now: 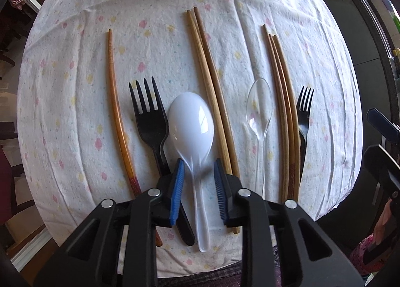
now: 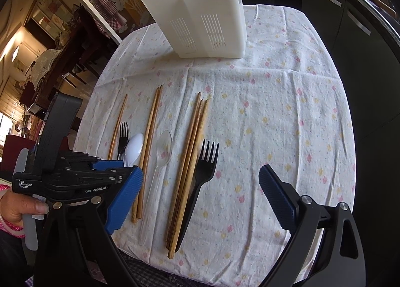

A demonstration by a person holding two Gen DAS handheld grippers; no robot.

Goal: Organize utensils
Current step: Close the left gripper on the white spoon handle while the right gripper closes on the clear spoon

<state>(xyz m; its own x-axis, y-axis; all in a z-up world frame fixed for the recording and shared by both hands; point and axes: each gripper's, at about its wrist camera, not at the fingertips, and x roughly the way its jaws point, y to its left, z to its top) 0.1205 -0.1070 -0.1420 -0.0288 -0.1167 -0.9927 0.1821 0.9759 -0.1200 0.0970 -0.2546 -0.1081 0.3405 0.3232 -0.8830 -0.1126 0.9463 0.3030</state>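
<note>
My left gripper (image 1: 199, 169) is open, its blue pads on either side of the handle of a white plastic spoon (image 1: 191, 121), low over the cloth. Left of the spoon lie a black fork (image 1: 150, 116) and a single chopstick (image 1: 117, 111). Right of it lie a pair of chopsticks (image 1: 212, 86), a clear spoon (image 1: 258, 106), three chopsticks (image 1: 282, 101) and a second black fork (image 1: 303, 116). My right gripper (image 2: 200, 194) is open and empty above the table's near edge. The white slotted utensil holder (image 2: 200, 16) stands at the far side.
A flowered white cloth (image 2: 275, 111) covers the round table. My left gripper's body (image 2: 75, 177) shows at the left of the right wrist view. Dark cabinets (image 2: 350, 24) stand to the right; furniture and a glass door lie to the left.
</note>
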